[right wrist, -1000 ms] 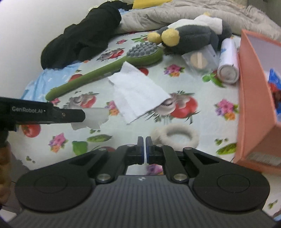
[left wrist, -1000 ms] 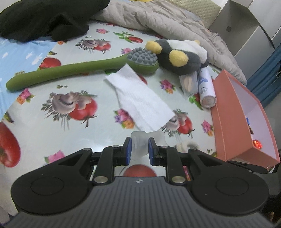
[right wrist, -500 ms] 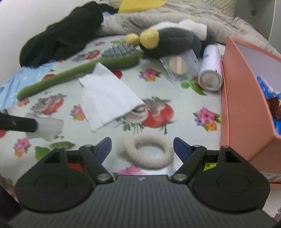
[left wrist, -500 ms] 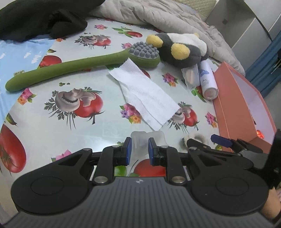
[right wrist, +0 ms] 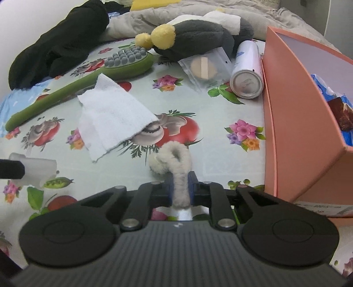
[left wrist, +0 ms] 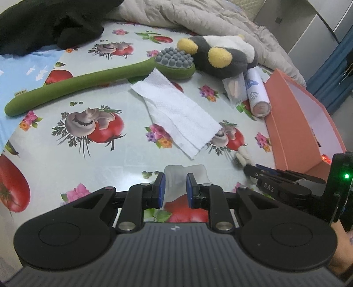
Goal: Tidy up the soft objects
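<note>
While the left gripper stays clamped on a translucent soft piece, the right gripper is closing on the fuzzy ring on the tablecloth; next likely lift toward the orange box.

Each gripper, the left gripper and the right gripper, has a matte black ribbed body, two round black discs, silver screws, blue-padded fingers and a small white logo.

I work over a glossy oilcloth printed with tomatoes, mushrooms and flowers; a rumpled beige quilt lies behind; pale grey cabinet doors stand beyond; a blue curtain hangs beside them.
</note>
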